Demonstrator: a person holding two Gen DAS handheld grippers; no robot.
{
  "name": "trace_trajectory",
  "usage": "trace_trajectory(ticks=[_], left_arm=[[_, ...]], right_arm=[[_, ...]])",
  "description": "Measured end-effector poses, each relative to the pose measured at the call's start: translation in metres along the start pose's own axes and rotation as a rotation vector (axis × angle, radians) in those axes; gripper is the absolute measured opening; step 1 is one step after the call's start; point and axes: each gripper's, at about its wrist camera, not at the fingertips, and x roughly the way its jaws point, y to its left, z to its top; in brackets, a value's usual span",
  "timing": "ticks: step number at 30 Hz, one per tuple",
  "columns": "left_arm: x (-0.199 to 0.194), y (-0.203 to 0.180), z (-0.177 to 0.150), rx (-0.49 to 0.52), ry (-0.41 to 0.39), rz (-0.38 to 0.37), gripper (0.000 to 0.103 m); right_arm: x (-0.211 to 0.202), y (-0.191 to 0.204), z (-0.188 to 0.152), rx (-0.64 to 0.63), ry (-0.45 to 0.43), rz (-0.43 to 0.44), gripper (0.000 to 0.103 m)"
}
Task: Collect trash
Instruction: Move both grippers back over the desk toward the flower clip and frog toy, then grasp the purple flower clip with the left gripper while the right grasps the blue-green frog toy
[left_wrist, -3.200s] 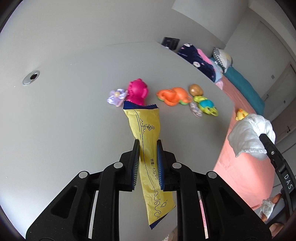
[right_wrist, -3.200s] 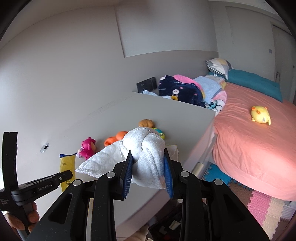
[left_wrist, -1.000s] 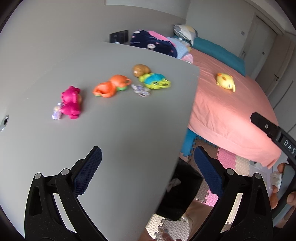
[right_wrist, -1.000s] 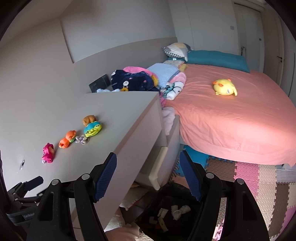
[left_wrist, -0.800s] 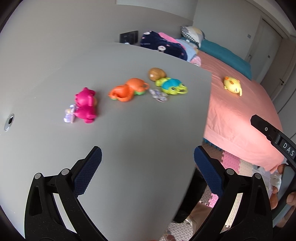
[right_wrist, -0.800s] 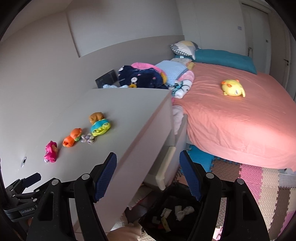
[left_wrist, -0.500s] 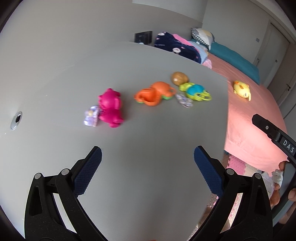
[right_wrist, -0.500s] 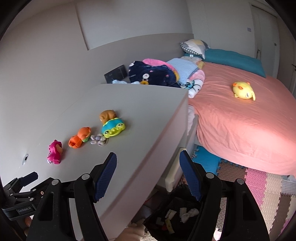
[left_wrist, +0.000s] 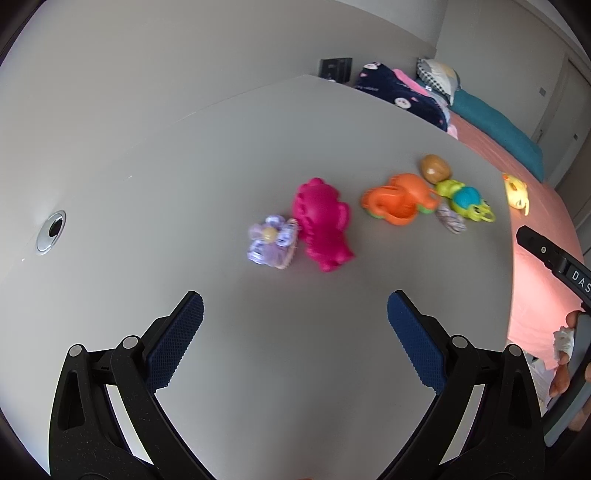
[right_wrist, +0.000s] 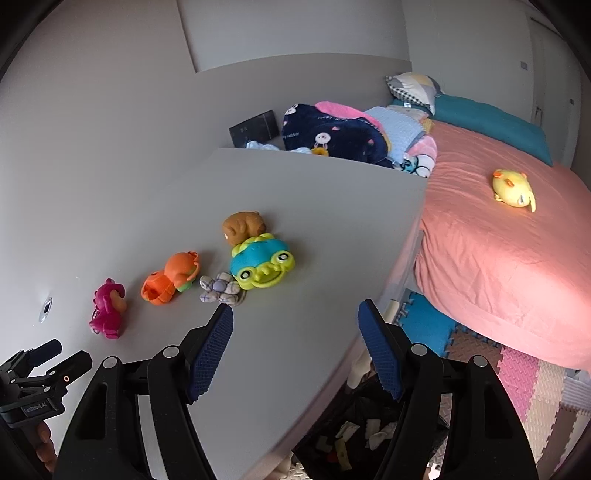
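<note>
My left gripper (left_wrist: 294, 334) is open and empty above the grey table (left_wrist: 184, 166), short of a small purple flower piece (left_wrist: 270, 242) lying against a pink toy (left_wrist: 322, 224). My right gripper (right_wrist: 295, 349) is open and empty over the table's front edge. A second pale flower piece (right_wrist: 221, 289) lies just beyond its left finger, beside a blue-green frog toy (right_wrist: 263, 266); it also shows in the left wrist view (left_wrist: 451, 220). A dark bin (right_wrist: 354, 439) with white and yellow scraps sits on the floor below the table edge.
An orange toy (left_wrist: 397, 198) and a brown toy (left_wrist: 435, 167) lie in the row on the table. A metal grommet (left_wrist: 51, 230) is at the left. A bed with a salmon cover (right_wrist: 517, 258), a yellow plush (right_wrist: 513, 190) and piled blankets (right_wrist: 340, 133) stands to the right.
Both grippers let go of the yellow wrapper and the white cloth earlier and now stand open. Over the last second both swung back from the floor toward the toys on the table.
</note>
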Motion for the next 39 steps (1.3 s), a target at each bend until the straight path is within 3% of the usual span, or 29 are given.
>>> trace_trajectory(ticks=[3, 7, 10, 18, 24, 29, 34, 39], left_arm=[[0.009, 0.007, 0.004, 0.007, 0.008, 0.018, 0.088], [0.022, 0.015, 0.010, 0.017, 0.021, 0.031, 0.066], [0.032, 0.019, 0.014, 0.039, 0.039, 0.044, 0.057], [0.044, 0.014, 0.026, 0.097, 0.025, 0.039, 0.056], [0.046, 0.009, 0.031, 0.130, 0.008, 0.016, 0.044], [0.049, 0.006, 0.034, 0.147, -0.011, 0.005, 0.033], [0.050, 0.006, 0.034, 0.155, -0.024, -0.001, 0.022], [0.046, 0.007, 0.031, 0.141, -0.023, -0.008, 0.018]], right_arm=[[0.012, 0.003, 0.006, -0.007, 0.010, 0.005, 0.071], [0.028, 0.004, 0.016, -0.011, 0.022, 0.008, 0.071], [0.040, 0.005, 0.022, -0.016, 0.033, 0.014, 0.071], [0.067, 0.013, 0.031, -0.047, 0.053, 0.016, 0.071], [0.079, 0.017, 0.032, -0.070, 0.063, 0.021, 0.071], [0.086, 0.015, 0.036, -0.073, 0.063, 0.027, 0.060], [0.085, 0.012, 0.036, -0.064, 0.056, 0.041, 0.059], [0.075, 0.009, 0.033, -0.050, 0.044, 0.051, 0.059]])
